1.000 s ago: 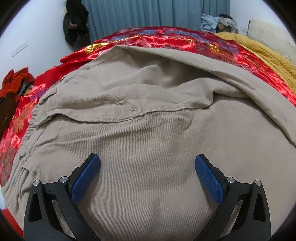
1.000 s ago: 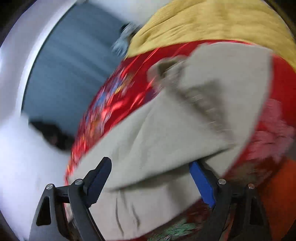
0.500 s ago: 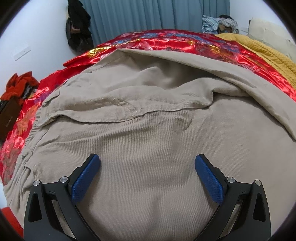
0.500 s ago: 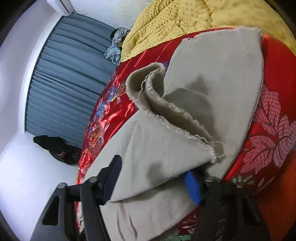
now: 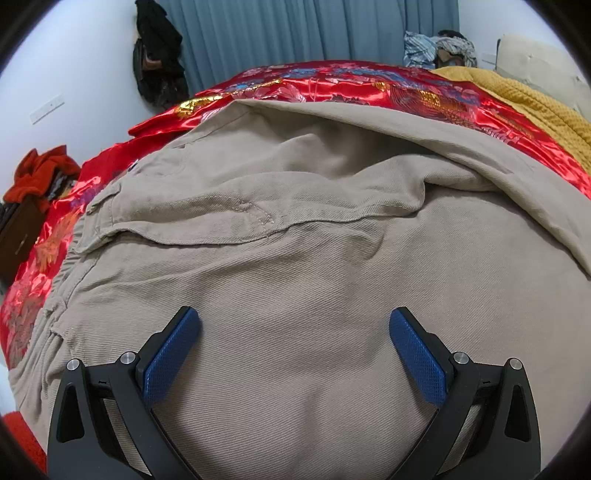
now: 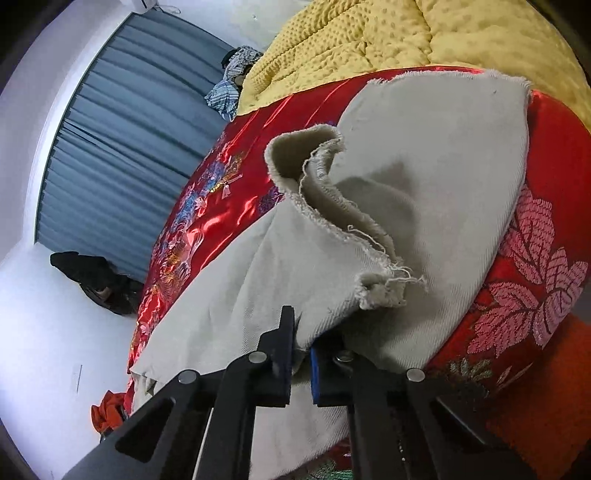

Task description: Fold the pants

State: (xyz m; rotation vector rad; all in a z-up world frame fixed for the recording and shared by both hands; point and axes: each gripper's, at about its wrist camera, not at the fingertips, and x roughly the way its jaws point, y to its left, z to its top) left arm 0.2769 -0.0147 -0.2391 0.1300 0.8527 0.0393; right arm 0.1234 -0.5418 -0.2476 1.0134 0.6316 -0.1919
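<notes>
Beige pants [image 5: 295, 258] lie spread over a red satin bedspread [image 5: 332, 81], waistband and fly seam toward the left. My left gripper [image 5: 293, 343] is open, blue pads wide apart, resting on the seat fabric. In the right wrist view the pant legs [image 6: 424, 177] end in frayed hems [image 6: 373, 254]. My right gripper [image 6: 301, 354] is shut on a fold of the upper leg near its hem, which is lifted and curled over the lower leg.
A yellow knit blanket [image 6: 369, 44] lies at the far side of the bed. Blue curtains [image 5: 295, 33] hang behind. Dark clothes [image 5: 159, 55] hang on the wall, and orange-red clothes [image 5: 40, 173] sit on a stand at the left.
My right gripper has closed from wide open onto the pant leg fabric near the hem. My left gripper has stayed open on the seat, with the view shifting only slightly.
</notes>
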